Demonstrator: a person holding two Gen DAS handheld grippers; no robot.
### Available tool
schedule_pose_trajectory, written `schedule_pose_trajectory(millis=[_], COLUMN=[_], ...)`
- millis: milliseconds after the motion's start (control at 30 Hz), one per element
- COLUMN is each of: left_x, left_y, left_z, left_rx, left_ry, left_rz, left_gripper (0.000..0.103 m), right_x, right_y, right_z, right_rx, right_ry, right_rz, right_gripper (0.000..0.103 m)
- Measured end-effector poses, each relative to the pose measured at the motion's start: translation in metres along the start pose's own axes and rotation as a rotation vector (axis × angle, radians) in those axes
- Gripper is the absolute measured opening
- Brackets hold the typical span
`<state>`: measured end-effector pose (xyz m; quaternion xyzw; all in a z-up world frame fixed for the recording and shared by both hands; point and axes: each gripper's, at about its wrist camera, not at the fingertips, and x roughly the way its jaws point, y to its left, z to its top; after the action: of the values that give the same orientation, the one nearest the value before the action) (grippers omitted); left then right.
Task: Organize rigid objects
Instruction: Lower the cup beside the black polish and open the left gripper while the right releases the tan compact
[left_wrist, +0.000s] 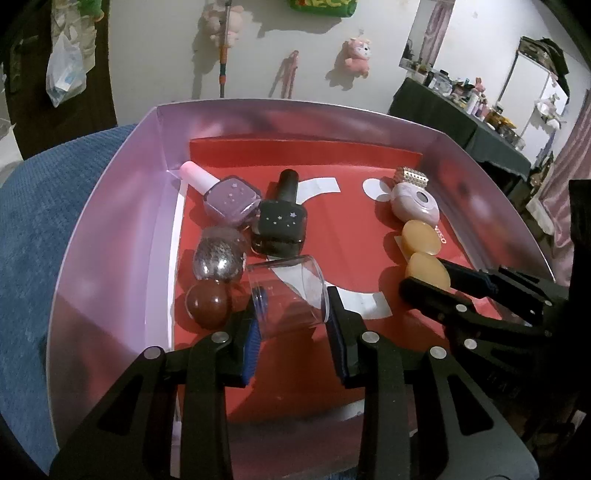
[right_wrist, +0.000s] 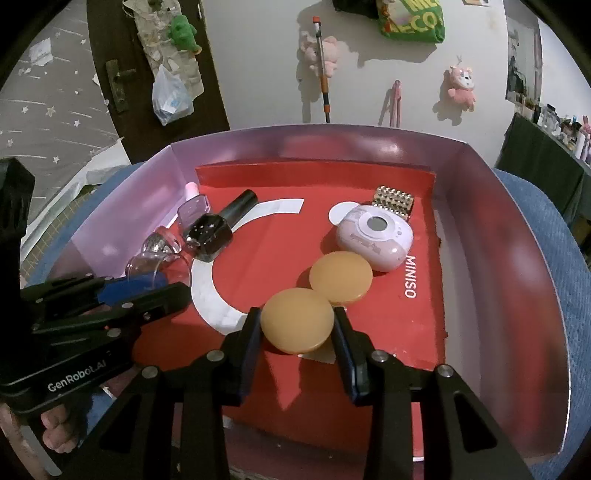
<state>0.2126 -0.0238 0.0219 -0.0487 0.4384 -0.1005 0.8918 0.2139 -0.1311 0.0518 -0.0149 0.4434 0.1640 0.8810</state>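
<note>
A: We have both grippers down in the tray (left_wrist: 110, 229). The left gripper (left_wrist: 291, 317) has its jaws closed on the clear cup (left_wrist: 291, 291), which lies on its side on the red card (left_wrist: 332, 155), low at the near left. The right gripper (right_wrist: 297, 325) has its jaws clamped on the near disc (right_wrist: 297, 319) by its rim.

B: Where do we see trouble?

A: First, the cup. It is smooth and round, and we hold it across its wall near one end. If we lift fast it could pivot between the pads or squirt out, and it would land on the silver ball (left_wrist: 218, 258) and brown ball (left_wrist: 207, 302) just beside it.

B: And those would roll.

A: Likely, into the black bottle (left_wrist: 279, 221) or lilac bottle (left_wrist: 229, 199), which lie touching each other.

B: The disc?

A: It touches the far disc (right_wrist: 341, 277). If we drag instead of lifting, we would push that one toward the pink case (right_wrist: 373, 236). The grip on the rim is thin too; a tilt could let it slip flat again.

B: And our two grippers?

A: They sit near each other in the tray. Should we swing inward together, the arms could knock, and the light tray walls might shift on the blue cloth (left_wrist: 44, 221).
</note>
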Motion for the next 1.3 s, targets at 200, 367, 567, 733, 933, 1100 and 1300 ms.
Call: schedule_pose_trajectory(millis=[200, 367, 567, 733, 933, 1100, 1300], left_x=[0.0014, 0.0012, 0.0014, 0.0016, 0.0013, 0.0012, 0.0020], left_y=[-0.0004, -0.0017, -0.0018, -0.0026, -0.0031, -0.0037, -0.0022], left_z=[0.0004, 0.0009, 0.0026, 0.0041, 0.0041, 0.0042, 0.0053], left_rx=[-0.003, 0.003, 0.004, 0.006, 0.011, 0.012, 0.001], left_ry=[-0.006, -0.008, -0.006, -0.006, -0.005, -0.005, 0.000], left_rz=[0.006, 0.014, 0.016, 0.018, 0.022, 0.024, 0.022], left_gripper=[0.030, 0.030, 0.030, 0.030, 0.030, 0.030, 0.035], right_x=[0.0032, 0.0033, 0.0039, 0.0040, 0.0039, 0.0035, 0.0021], right_y=[0.0017, 0.0022, 0.0024, 0.0020, 0.0019, 0.0023, 0.0032], right_z=[0.0019, 0.0020, 0.0020, 0.0020, 0.0024, 0.0026, 0.0011], right_rx=[-0.001, -0.003, 0.000, 0.003, -0.001, -0.001, -0.002], right_ry=[0.000, 0.001, 0.000, 0.000, 0.001, 0.002, 0.007], right_rz=[-0.013, -0.014, -0.011, -0.009, -0.011, -0.010, -0.007], right_gripper=[0.040, 0.040, 0.040, 0.040, 0.040, 0.040, 0.041])
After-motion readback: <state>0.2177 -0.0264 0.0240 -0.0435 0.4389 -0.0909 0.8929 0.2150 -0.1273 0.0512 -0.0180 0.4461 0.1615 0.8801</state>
